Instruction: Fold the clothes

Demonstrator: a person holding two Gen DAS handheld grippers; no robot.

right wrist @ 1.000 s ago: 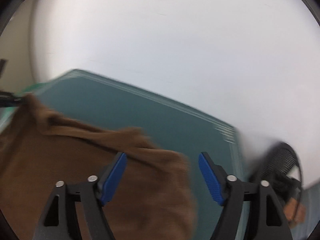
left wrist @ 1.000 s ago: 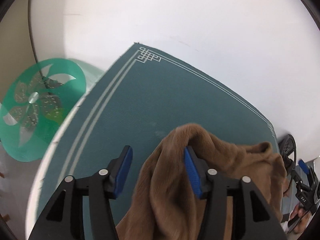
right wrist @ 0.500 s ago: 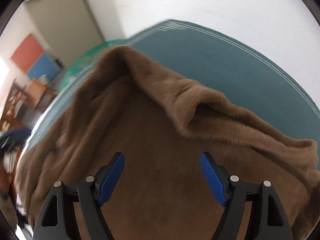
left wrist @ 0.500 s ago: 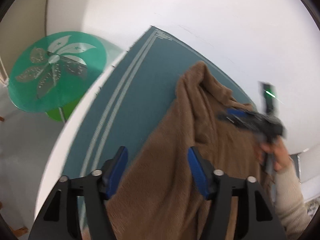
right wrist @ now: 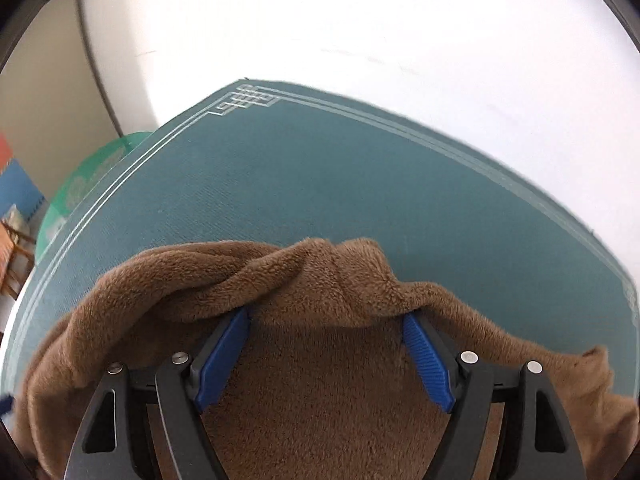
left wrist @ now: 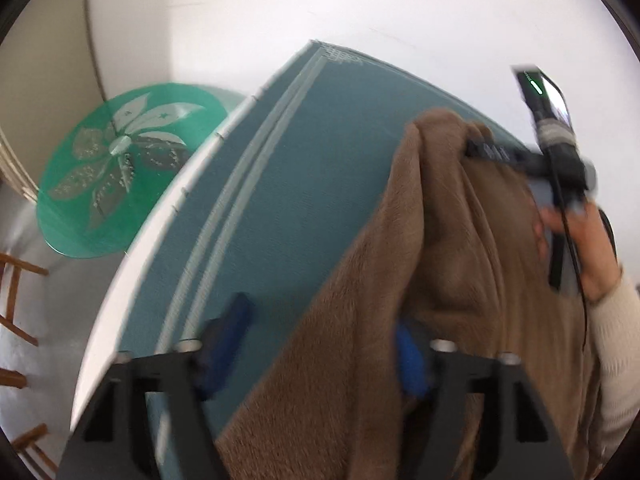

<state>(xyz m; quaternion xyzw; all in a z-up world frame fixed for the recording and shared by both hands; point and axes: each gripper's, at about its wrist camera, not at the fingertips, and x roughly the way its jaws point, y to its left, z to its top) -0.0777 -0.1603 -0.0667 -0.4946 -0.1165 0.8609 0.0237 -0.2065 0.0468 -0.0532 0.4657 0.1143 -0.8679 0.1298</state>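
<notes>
Bright, even daylight; left view motion-blurred, fisheye edges bowed, wall overexposed.

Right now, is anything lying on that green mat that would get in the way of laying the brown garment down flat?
Nothing visible does. The teal mat beyond the brown fleece garment shows only bare surface, and both open grippers, right gripper and left gripper, are already at the fabric.

**Brown fleece on teal**

The fleece garment (right wrist: 320, 380) I work with is plain warm brown. Under it my mat (right wrist: 320, 184) is teal, edged with pale lines and a knot motif. My finger pads (right wrist: 424, 356) are blue. The round green table (left wrist: 120, 168) bears what looks like a white flower.
</notes>
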